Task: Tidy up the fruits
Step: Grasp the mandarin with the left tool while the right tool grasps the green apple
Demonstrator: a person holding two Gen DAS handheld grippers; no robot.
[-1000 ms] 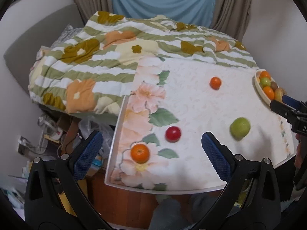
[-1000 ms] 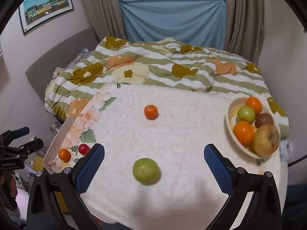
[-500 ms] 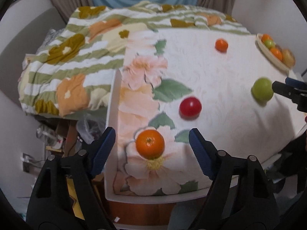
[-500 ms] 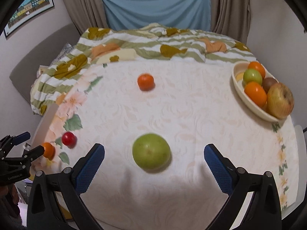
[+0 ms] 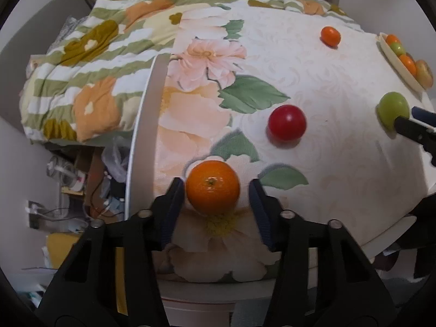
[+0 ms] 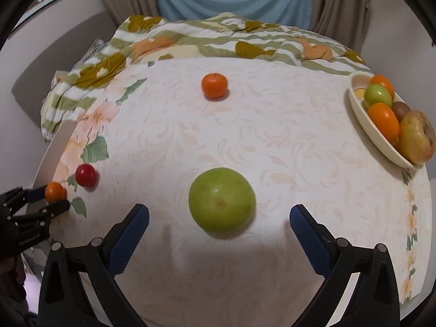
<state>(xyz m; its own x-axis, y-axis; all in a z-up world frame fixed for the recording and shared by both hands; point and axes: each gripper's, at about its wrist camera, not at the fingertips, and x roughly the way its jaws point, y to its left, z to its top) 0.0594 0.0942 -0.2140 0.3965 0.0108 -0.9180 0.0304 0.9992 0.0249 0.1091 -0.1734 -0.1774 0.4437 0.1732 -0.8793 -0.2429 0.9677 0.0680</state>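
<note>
Still early in the sorting, judging by the spread: bowl (image 6: 362,125) far off to the right of the right gripper (image 6: 219,219) already loaded with several fruits, four more loose on the tablecloth (image 6: 286,141). Nearest of them to the left gripper (image 5: 215,190), a small orange (image 5: 212,186) sitting right between the blue pads (image 5: 174,204), left pad about touching the peel, right pad with a sliver of gap (not yet a firm hold, from the look of it). Beyond and to the right of that gripper, a red fruit (image 5: 286,122); further ahead, a second orange (image 5: 330,36). Directly ahead of the right gripper, jaws spread wide and empty, a green apple (image 6: 222,199) not yet flanked by the pads. Compared with a second back: both grippers lower and closer to their fruits, left jaws just been closing from wide around the orange, right jaws unchanged.
</note>
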